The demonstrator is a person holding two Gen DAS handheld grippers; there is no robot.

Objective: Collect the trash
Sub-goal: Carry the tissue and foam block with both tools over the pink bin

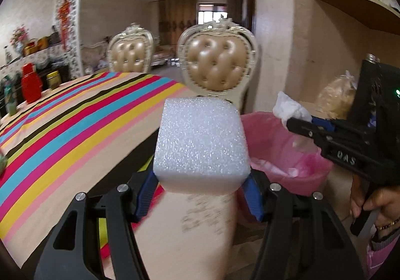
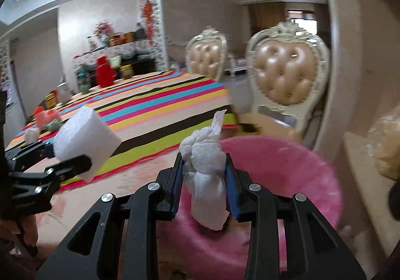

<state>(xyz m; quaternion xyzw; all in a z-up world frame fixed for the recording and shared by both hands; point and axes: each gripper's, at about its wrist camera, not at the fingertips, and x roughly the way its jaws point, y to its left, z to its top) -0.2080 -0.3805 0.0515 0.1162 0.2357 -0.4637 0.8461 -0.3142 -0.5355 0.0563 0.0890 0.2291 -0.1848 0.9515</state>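
Left gripper: the black two-finger left gripper [image 1: 201,180] with blue pads is clamping a white, sparkly, rounded foam block [image 1: 202,145] by its two sides, the block filling the centre of the left wrist view.
Right gripper: the black right gripper [image 2: 205,175] is squeezing a crumpled white paper tissue [image 2: 205,167] between its blue pads, jaws drawn close together on the wad, a loose tail of tissue hanging below.
Trash bin: a round bin lined with a pink plastic bag [image 1: 282,152] is sitting off the table's corner, at 3 o'clock of the foam block in the left view and just past the tissue, from 12 to 3 o'clock, in the right view.
Foam block, second angle: in the right wrist view it is showing at 9 o'clock, out over the tablecloth's near edge.
Tissue, second angle: in the left view it is hanging above the bin's far rim at 2 o'clock.
Table: a long table under a brightly striped tablecloth [image 1: 75,125] is stretching away toward 10 o'clock, a red plastic jug [image 1: 31,82] standing at its far end.
Chairs: two ornate cream-framed chairs with tufted gold backs [image 1: 217,62] are standing at 12 o'clock.
Hand: a person's hand [image 1: 375,207] with a bracelet is gripping the right gripper's handle at 4 o'clock.
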